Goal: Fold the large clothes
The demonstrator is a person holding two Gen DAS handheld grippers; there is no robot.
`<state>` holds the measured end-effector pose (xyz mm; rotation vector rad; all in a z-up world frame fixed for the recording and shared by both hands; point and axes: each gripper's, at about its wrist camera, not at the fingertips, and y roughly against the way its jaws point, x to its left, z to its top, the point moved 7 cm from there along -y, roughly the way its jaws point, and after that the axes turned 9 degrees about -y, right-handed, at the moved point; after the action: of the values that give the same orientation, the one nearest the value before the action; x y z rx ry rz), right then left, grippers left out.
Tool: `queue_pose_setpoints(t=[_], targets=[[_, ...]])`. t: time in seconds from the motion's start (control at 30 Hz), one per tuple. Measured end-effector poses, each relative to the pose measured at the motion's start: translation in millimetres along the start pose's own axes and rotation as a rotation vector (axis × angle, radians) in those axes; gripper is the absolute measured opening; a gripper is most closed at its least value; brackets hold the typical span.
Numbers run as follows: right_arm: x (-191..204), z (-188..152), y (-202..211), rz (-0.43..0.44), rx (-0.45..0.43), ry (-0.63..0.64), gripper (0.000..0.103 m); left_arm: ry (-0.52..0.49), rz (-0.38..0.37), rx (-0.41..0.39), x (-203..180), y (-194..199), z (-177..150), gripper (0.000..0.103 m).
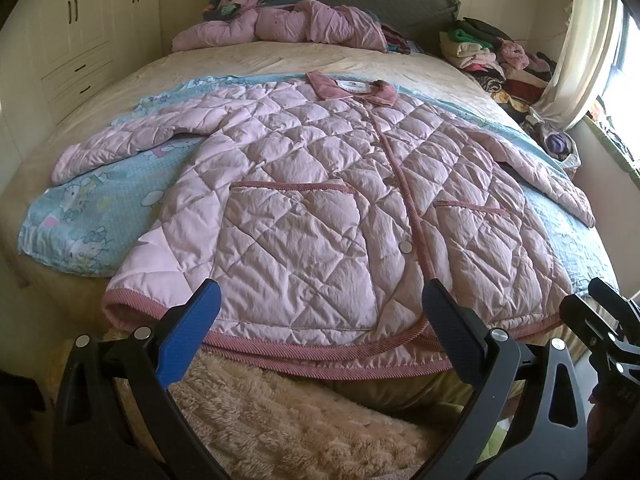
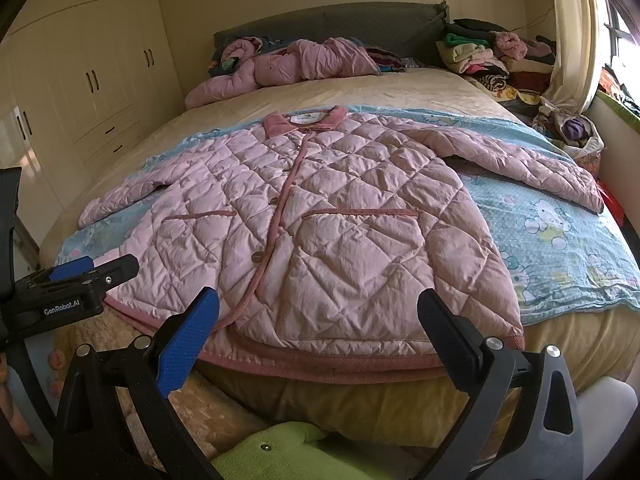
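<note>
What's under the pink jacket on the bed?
A blue cartoon blanket lies under the jacket, over a beige bedspread. Whatever lies directly beneath the jacket's middle is covered.

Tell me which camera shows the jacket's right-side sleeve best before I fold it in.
The right wrist view: the sleeve lies whole from shoulder to cuff across the blue sheet. The left wrist view shows the same sleeve squeezed toward the frame edge, foreshortened, though its cuff is still visible.

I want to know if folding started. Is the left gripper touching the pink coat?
Cannot tell. In the left wrist view the left gripper, open, overlaps the coat hem; neither view plainly shows contact or a gap.
</note>
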<state>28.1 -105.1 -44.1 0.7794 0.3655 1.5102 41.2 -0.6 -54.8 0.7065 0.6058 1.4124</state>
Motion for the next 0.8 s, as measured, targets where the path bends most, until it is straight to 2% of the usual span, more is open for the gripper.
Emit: queue_pose_setpoints(t=[0.63, 0.8], targets=[[5.1, 2.4, -12.3, 0.029, 0.03, 0.001, 0.099, 0.002, -0.009, 0.012, -9.9, -5.2, -8.2, 0.094], [10.3, 17.4, -18.0, 0.06, 0.033, 0.0, 0.099, -0.003, -0.018, 0.013, -7.8, -14.0, 7.9, 0.094]])
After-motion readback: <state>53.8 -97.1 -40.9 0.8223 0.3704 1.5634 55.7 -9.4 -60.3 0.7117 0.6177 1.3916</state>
